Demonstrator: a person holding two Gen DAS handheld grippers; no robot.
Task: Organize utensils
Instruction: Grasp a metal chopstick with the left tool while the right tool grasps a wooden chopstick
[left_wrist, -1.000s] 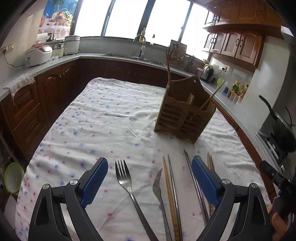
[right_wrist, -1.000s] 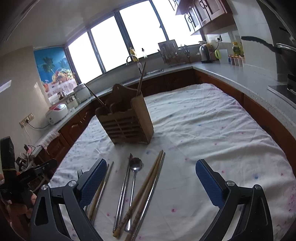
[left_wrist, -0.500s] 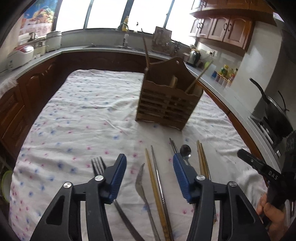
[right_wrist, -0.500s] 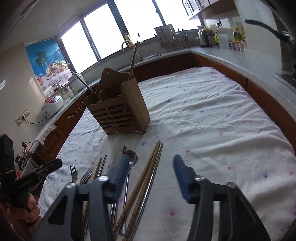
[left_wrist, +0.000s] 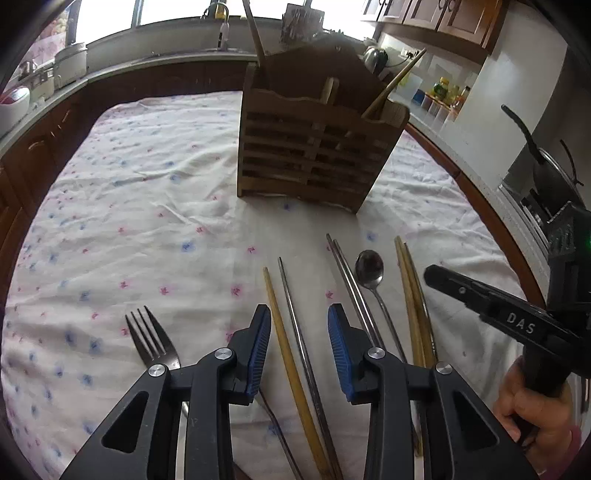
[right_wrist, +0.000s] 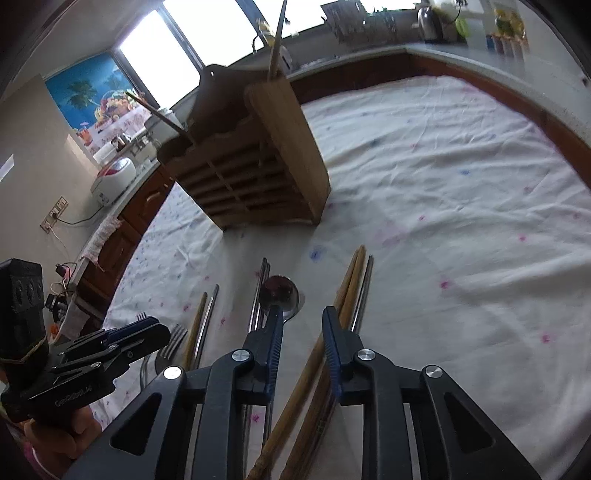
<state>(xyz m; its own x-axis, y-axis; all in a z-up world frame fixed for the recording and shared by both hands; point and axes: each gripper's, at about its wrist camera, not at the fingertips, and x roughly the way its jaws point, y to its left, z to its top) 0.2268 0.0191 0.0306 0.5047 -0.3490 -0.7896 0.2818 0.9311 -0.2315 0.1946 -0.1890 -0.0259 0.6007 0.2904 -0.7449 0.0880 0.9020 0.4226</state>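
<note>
Tablecloth (left_wrist: 155, 206) white, pink and blue floral specks. Slatted utensil caddy (left_wrist: 314, 151) brown wood. Gripper pads (left_wrist: 260, 354) blue. Spoon (left_wrist: 369, 267) silver.

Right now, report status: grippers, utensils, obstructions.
Left gripper open over a wooden and a metal chopstick. Right gripper open, above wooden chopsticks beside the spoon. Wooden holder upright; path unobstructed.

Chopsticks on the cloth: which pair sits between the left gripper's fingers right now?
The mixed pair: one wooden chopstick beside one metal chopstick, running up between the left gripper. The all-metal pair and the wooden pair lie right of it.
</note>
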